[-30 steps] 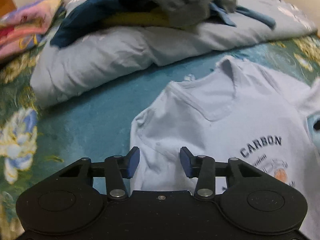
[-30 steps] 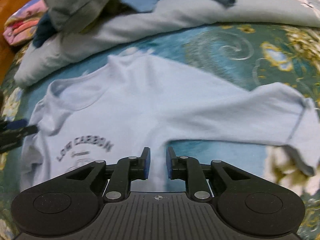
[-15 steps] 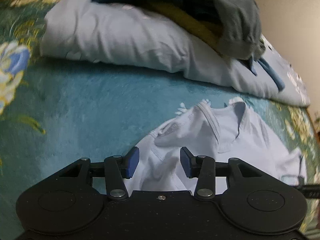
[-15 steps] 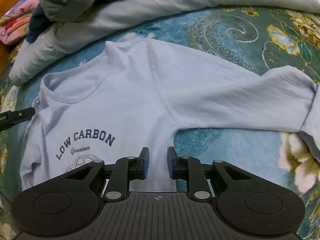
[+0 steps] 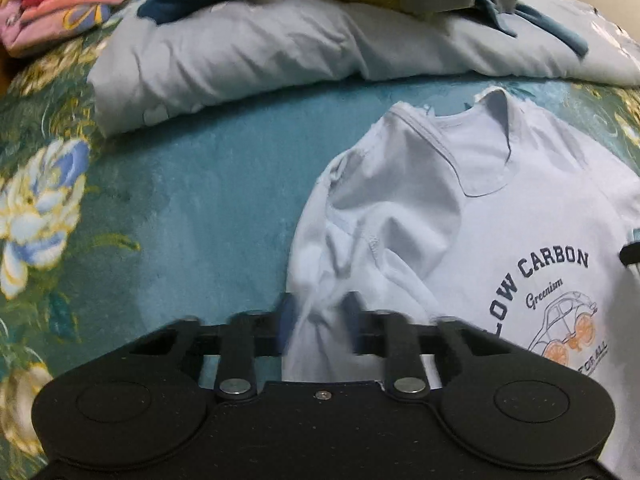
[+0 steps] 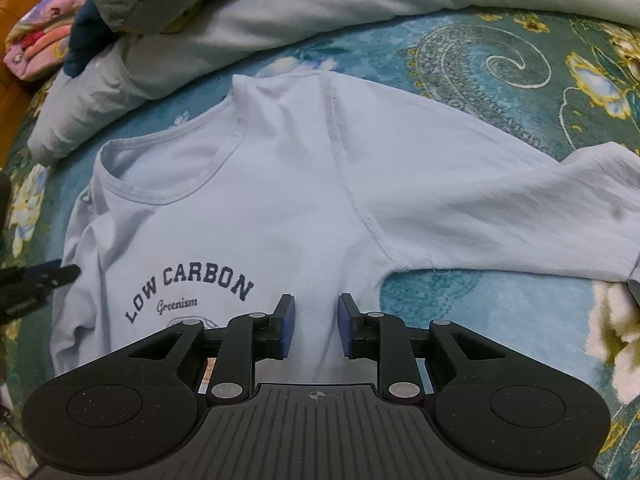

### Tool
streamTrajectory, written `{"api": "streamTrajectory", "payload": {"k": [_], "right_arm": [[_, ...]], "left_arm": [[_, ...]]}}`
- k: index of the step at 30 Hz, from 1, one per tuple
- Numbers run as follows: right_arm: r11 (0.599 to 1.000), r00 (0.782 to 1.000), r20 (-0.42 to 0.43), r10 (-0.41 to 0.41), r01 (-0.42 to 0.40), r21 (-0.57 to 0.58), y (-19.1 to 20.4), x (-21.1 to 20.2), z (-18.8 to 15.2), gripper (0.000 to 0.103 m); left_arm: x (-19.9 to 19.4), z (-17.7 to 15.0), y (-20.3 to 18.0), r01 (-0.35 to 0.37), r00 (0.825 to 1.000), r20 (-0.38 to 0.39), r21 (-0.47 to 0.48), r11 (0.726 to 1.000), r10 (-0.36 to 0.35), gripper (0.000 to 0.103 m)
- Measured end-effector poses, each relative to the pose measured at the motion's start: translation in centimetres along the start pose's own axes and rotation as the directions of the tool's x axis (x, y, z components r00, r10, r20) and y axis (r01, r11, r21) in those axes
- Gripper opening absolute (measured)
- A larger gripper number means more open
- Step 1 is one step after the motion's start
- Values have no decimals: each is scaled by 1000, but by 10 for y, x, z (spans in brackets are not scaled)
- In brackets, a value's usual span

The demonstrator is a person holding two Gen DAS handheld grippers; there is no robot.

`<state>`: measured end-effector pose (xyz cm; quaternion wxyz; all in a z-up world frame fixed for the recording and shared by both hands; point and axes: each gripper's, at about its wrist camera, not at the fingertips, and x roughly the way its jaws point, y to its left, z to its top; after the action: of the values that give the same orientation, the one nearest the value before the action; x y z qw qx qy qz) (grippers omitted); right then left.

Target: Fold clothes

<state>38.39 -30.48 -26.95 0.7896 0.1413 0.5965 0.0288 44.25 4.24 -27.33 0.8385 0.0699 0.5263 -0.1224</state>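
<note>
Shirt: pale blue T-shirt (image 6: 280, 208) printed "LOW CARBON", lying face up on the teal floral bed (image 5: 180, 208), one sleeve stretched out to the right.
Left claw (image 5: 318, 320): fingers blurred, spread either side of bunched fabric at the shirt's left sleeve; whether they pinch it, I cannot tell.
Right claw (image 6: 316, 326): fingers spread, over the shirt's body near the right armpit.
Far side: pale quilt (image 5: 248, 52) carrying a heap of clothes (image 6: 120, 0).
</note>
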Motion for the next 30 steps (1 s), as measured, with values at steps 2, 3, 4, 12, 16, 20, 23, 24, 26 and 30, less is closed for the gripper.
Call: {"api": "streamTrajectory", "payload": {"k": [2,3,4,12,16,20,23,24,26,30], "right_arm": [[1000,1000,-4,-1,1,0,-1,0,0,20],[1000,1000,-6,-2,2,1,-2,0,-1,20],[1000,1000,-7,-3,3,4,-3,0,-1,20],[1000,1000,-2,-6,6,6,-4,-1,-4,20],[1000,1000,-7,-7,7,8,-3,-1,-6,20],[1000,1000,0,-6,6,1,0,-6,-7,20],[1000,1000,3,-3,3,-2,5,-8,-8,20],[1000,1000,4,0,0,-5,7,-9,-9,20],[1000,1000,7,6,-6,-11,12,-11,-9,20],[1000,1000,14,17,-17,-24,21,-14,-11,21]], "left_arm": [[-3,2,5,-10,1000,10,-29,1000,11,0],[-6,4,11,-8,1000,17,-45,999,8,0],[-9,6,17,-5,1000,24,-60,998,7,0],[3,34,66,-56,998,28,-45,997,57,0],[5,38,82,-68,997,16,-131,989,71,2],[-28,17,81,-13,998,57,-199,980,25,6],[-47,-20,69,16,1000,9,-242,970,-14,19],[-52,-33,65,25,1000,-11,-257,966,-28,27],[-61,-60,56,41,997,-49,-286,957,-58,34],[-64,-116,38,26,981,-171,-342,939,-89,39]]}}
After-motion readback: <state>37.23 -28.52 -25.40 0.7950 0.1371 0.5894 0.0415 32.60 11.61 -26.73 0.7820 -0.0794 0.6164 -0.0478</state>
